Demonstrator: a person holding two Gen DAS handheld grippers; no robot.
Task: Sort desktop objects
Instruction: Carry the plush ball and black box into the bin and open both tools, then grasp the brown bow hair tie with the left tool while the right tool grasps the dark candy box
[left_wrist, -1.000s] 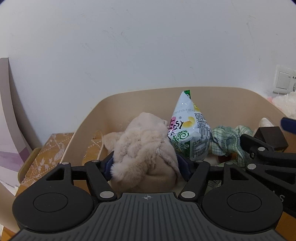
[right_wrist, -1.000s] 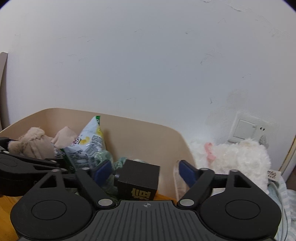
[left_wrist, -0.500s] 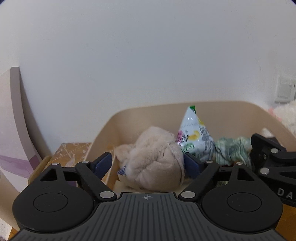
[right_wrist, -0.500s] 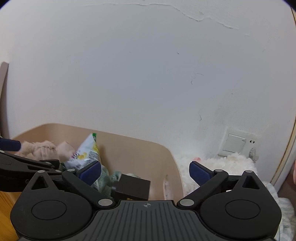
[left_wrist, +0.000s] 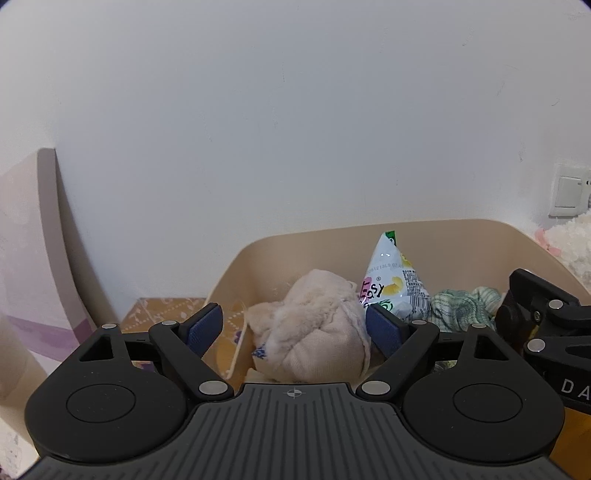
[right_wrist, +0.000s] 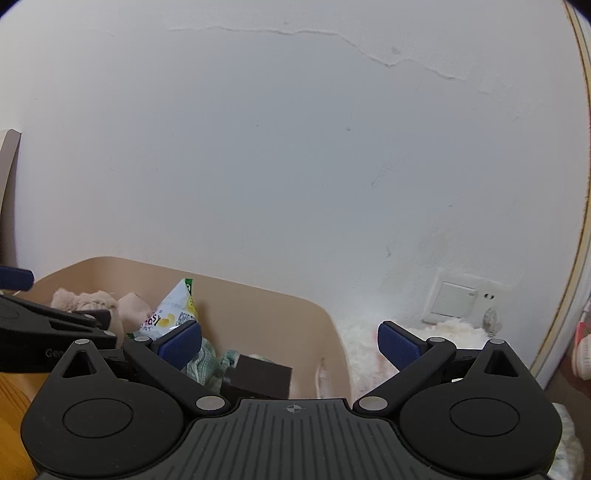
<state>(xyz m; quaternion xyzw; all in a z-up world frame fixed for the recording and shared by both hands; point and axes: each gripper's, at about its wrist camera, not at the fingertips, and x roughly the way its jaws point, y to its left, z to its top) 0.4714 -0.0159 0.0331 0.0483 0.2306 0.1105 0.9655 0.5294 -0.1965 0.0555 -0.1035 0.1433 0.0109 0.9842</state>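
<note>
Sorting: both my tools sit over the beige bin (left_wrist: 436, 236), each with its blue pads spread apart and nothing between them.
Left tool (left_wrist: 295, 325): pads wide, framing the plush toy (left_wrist: 314, 328) without touching it, as far as I can tell.
Right tool (right_wrist: 290, 341): pads wide over the bin's right rim.
Plush toy: lying inside the bin at its left end, leaning on the snack bag (left_wrist: 395, 288).
Other contents: crumpled green cloth (left_wrist: 458, 310) beside the bag, black box (right_wrist: 262, 376) at the right end.
Handling: I judge the plush light and squashy; gripping its bulky middle should hold. The bag looks slick and crinkly, best pinched at its top seam.
Outside: white fluffy toy (right_wrist: 454, 332) by the wall socket (right_wrist: 454, 301).
</note>
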